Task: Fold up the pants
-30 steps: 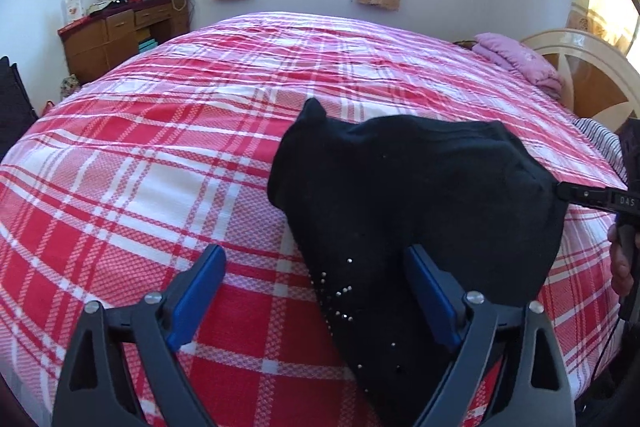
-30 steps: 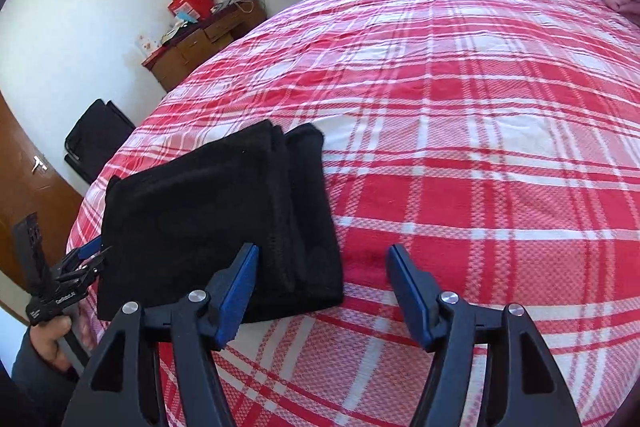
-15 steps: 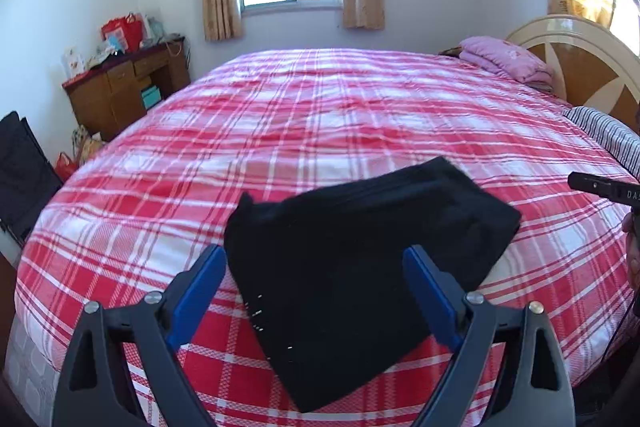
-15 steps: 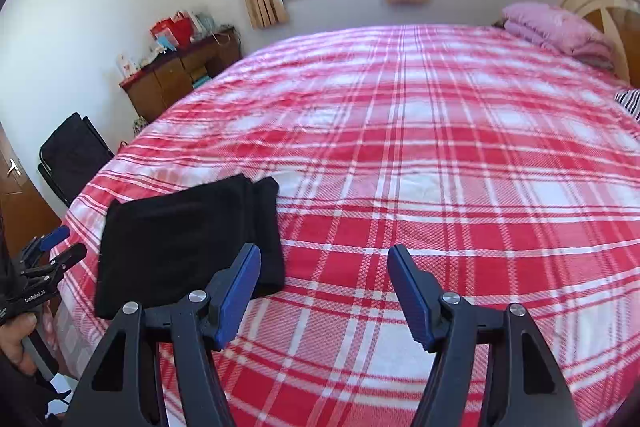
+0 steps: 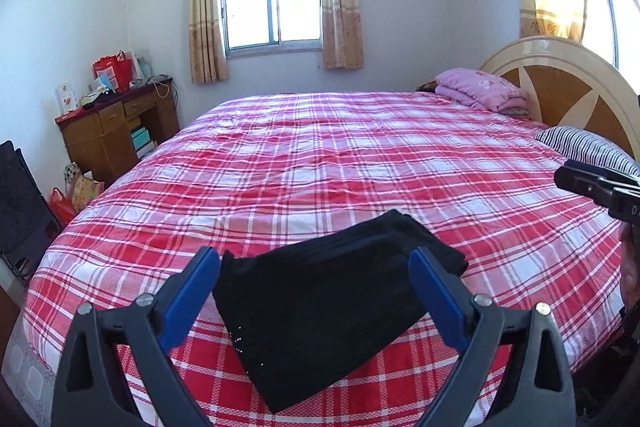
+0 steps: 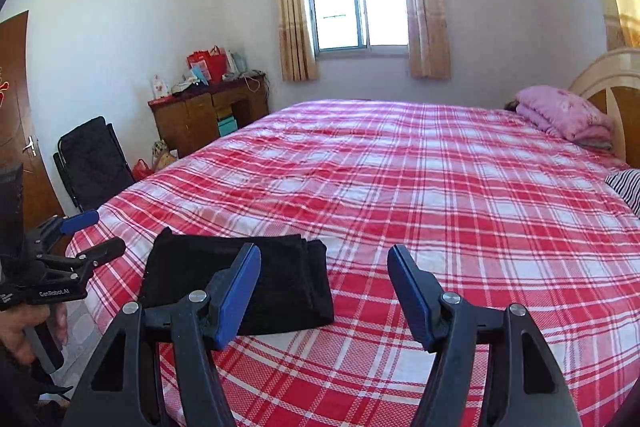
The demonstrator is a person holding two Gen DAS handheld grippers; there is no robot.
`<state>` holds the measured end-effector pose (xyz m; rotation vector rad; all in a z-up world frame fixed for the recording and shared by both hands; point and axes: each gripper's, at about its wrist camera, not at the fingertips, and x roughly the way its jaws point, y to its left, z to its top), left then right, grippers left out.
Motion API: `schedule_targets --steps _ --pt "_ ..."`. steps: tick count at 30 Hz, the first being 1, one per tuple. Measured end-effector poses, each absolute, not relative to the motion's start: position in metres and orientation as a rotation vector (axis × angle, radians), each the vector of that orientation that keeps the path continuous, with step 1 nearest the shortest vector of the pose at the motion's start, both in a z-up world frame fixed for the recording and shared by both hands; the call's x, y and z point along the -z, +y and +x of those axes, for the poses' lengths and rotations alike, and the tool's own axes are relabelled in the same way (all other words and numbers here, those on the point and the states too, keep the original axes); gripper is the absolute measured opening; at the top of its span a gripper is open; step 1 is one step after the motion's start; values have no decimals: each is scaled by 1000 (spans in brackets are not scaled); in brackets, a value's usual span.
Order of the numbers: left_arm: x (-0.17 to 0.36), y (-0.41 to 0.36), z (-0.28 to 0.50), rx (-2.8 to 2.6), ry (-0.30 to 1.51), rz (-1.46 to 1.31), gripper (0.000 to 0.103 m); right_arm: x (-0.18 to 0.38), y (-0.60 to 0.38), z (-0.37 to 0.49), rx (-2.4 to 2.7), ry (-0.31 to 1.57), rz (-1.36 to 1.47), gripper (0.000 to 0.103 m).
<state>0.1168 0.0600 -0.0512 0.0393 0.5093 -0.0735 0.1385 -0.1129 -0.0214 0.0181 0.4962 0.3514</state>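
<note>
Left wrist view: folded pants [image 5: 332, 311] lie near the bed [image 5: 360, 163] edge, behind the left gripper [image 5: 316, 291], jaws apart. Right gripper [image 6: 324, 287] gapes too, empty. Pillow [image 5: 480, 89], desk [image 5: 116, 123] beyond.

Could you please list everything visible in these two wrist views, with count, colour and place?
pants: one, black, folded, near bed edge
bedspread: one, red-white plaid, covering bed
blanket: one, pink, folded, by headboard
pillow: one, striped, near headboard
headboard: one, cream and brown
desk: one, brown, cluttered, by wall
chair: one, black, beside desk
window: one, curtained
left gripper: blue pads, open, above pants
right gripper: blue pads, open, empty
</note>
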Motion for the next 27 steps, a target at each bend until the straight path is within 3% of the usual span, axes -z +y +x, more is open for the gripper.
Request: schedule_targets --steps 27 --pt "46 65 114 58 484 31 98 20 -117 138 -335 496 25 68"
